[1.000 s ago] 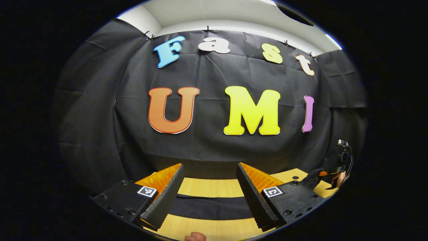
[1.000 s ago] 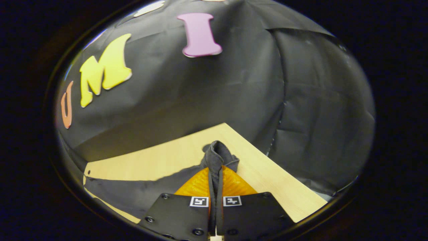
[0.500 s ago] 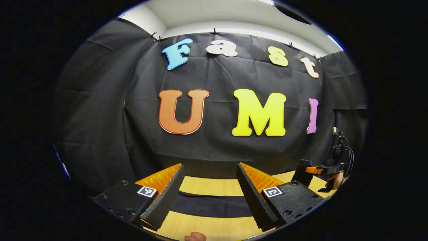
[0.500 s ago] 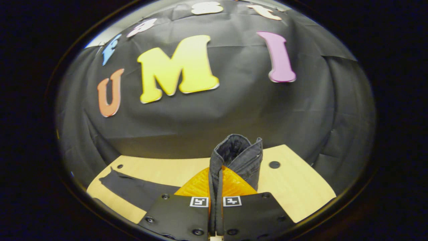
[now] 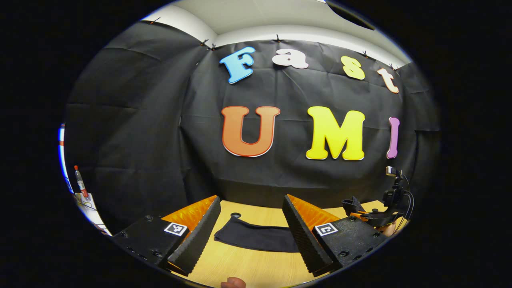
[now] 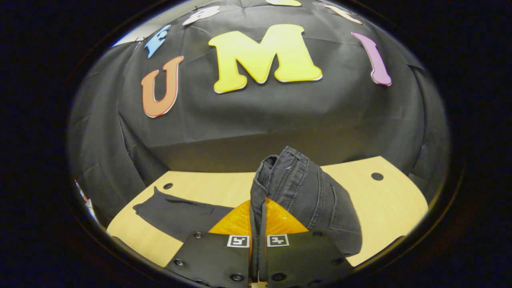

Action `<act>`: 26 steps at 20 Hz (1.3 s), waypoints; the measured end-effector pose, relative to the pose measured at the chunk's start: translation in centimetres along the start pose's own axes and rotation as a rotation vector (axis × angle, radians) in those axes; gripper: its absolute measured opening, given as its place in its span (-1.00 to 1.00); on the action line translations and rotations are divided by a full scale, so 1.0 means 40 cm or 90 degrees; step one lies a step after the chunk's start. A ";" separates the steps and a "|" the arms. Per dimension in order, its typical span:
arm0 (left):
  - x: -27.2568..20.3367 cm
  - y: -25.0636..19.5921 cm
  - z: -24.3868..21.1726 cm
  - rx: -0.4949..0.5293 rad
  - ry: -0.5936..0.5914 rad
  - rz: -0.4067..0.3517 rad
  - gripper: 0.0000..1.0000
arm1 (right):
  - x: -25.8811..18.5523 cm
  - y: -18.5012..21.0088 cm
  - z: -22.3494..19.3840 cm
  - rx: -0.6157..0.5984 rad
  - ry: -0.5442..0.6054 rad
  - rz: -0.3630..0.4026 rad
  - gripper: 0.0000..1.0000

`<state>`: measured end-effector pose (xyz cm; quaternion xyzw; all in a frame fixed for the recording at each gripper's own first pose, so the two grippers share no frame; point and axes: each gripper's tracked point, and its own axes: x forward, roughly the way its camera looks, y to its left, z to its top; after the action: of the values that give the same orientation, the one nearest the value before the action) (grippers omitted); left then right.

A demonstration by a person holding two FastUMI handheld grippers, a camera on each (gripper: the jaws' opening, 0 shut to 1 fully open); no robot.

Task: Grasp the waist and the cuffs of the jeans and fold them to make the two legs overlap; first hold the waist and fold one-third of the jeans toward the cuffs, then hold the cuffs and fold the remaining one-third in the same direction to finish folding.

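The dark jeans lie stretched across the wooden table (image 6: 380,208). My right gripper (image 6: 258,204) is shut on the waist (image 6: 292,184), which bunches up above the orange fingers and drapes down to their right. The legs (image 6: 176,214) trail flat toward the left in the right gripper view. In the left gripper view the cuff end (image 5: 256,238) lies on the table (image 5: 248,264) beyond and between the fingers of my left gripper (image 5: 251,204), which is open and holds nothing. The right gripper (image 5: 370,214) also appears far off at that view's right edge, lifted above the table.
The table top has small round holes (image 6: 377,176) near its far corners. Black cloth walls close in the back and sides. A marker pen (image 5: 80,184) stands past the table's left end. A fingertip (image 5: 234,283) shows at the bottom edge.
The right gripper has lifted the waist and swung left, so more denim hangs from it. The left gripper has shifted so the cuff end now lies between its open fingers.
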<state>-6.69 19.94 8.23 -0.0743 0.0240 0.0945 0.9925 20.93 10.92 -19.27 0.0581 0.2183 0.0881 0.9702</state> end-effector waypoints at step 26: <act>-0.020 0.119 -0.071 -0.057 0.044 0.060 0.98 | 0.053 0.338 -0.271 -0.094 0.125 0.118 0.92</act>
<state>-8.48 23.98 4.77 -0.1202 0.0576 0.1393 0.9812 16.17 25.36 -27.83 -0.0025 0.2990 0.1980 0.9335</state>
